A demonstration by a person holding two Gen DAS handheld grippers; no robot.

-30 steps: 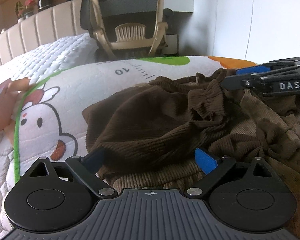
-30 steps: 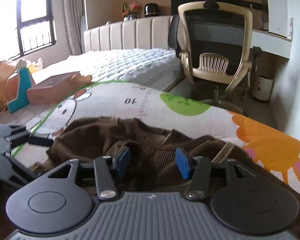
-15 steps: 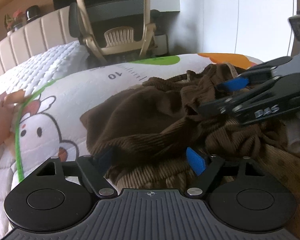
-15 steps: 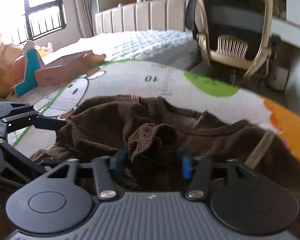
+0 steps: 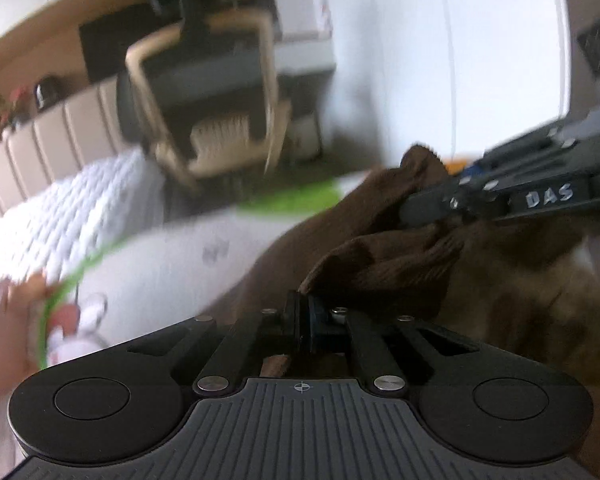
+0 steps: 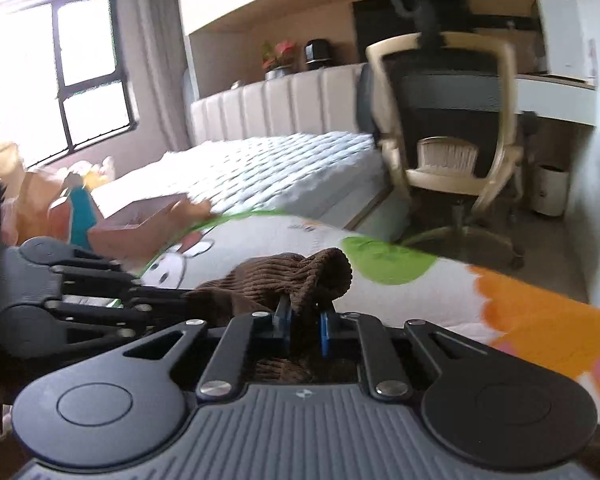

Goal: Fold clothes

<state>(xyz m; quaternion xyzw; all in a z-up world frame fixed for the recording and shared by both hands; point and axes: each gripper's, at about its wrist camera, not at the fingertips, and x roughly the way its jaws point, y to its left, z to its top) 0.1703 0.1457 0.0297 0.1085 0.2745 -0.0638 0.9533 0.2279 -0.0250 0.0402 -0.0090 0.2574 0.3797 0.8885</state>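
A dark brown corduroy garment (image 5: 384, 256) is bunched and lifted off the cartoon-print play mat (image 5: 172, 252). My left gripper (image 5: 303, 312) is shut on a fold of it at its near edge. My right gripper (image 6: 303, 320) is shut on another bunch of the same garment (image 6: 292, 276), which sticks up between its blue pads. The right gripper also shows at the right of the left wrist view (image 5: 452, 200), pinching the cloth. The left gripper shows at the left of the right wrist view (image 6: 156, 296). The left view is motion-blurred.
The mat (image 6: 420, 292) with green and orange patches covers the surface. An office chair (image 6: 448, 136) stands beyond it, beside a white quilted bed (image 6: 260, 172). A pink cardboard box (image 6: 140, 228) and toys lie at the left. A white bin (image 6: 552, 196) stands by the wall.
Both grippers went from open around the heaped cloth to shut on it. Both have risen, lifting the garment off the mat. The left view is now blurred from motion.
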